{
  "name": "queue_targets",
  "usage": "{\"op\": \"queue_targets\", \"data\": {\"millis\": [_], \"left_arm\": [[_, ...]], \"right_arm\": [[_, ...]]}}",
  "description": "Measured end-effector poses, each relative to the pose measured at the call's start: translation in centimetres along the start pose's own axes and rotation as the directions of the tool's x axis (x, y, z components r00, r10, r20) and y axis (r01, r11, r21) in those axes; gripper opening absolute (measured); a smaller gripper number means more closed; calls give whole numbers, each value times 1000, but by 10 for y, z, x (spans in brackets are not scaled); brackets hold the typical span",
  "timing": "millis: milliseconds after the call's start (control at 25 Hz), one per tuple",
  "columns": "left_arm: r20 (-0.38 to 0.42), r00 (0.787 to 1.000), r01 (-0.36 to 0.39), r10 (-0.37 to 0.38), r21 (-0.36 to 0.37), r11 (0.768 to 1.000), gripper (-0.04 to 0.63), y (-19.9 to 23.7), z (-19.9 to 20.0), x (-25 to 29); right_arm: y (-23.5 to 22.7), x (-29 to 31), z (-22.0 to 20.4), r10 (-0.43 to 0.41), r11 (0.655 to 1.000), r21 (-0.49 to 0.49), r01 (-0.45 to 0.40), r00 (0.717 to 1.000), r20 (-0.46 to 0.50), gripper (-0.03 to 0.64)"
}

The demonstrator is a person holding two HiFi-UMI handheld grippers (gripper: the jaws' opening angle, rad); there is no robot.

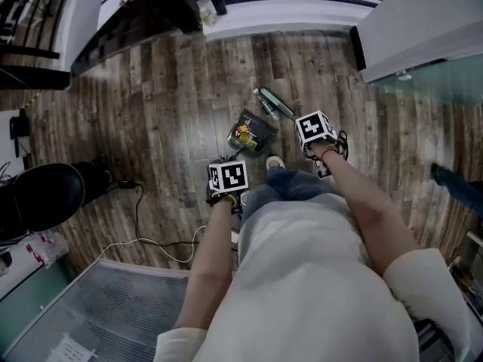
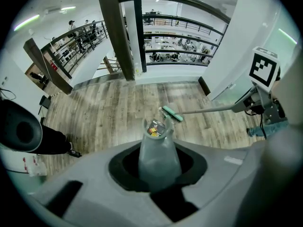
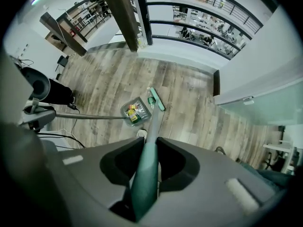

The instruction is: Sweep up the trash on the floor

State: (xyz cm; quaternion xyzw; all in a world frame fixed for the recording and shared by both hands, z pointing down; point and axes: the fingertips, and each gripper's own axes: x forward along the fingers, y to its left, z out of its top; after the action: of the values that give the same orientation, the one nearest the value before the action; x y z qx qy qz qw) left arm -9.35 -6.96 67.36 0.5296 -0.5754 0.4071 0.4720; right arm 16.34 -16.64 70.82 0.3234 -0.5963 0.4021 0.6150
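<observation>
"Are both claws holding something?"

"Yes. The left gripper is clamped on the grey dustpan handle, and the right gripper on the green broom handle."

"And the trash?"

"The wrappers are in the dustpan, at the far end of the left claw's handle. The broom head is straight ahead of the right claw, at the pan's mouth."

"What's the risk?"

"If the left claw tips forward, the wrappers could slide back onto the wooden floor. A hard sweep could also knock the pan aside."
</observation>
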Motion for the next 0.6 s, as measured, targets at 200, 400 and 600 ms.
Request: {"op": "queue_targets", "data": {"millis": [200, 400, 600], "left_arm": [[-2, 1000, -1, 1, 1, 1000, 95, -2, 3, -1], [2, 1000, -3, 3, 3, 1000, 95, -3, 1, 0], [2, 1000, -3, 3, 4, 1000, 95, -1, -2, -2]], "right_arm": [[2, -2, -6, -11, 999, -40, 11, 1000, -14, 97], [12, 0, -17, 3, 996, -89, -6, 1000, -28, 97], [20, 0, -27, -11, 984, -180, 5, 999, -34, 97]]}}
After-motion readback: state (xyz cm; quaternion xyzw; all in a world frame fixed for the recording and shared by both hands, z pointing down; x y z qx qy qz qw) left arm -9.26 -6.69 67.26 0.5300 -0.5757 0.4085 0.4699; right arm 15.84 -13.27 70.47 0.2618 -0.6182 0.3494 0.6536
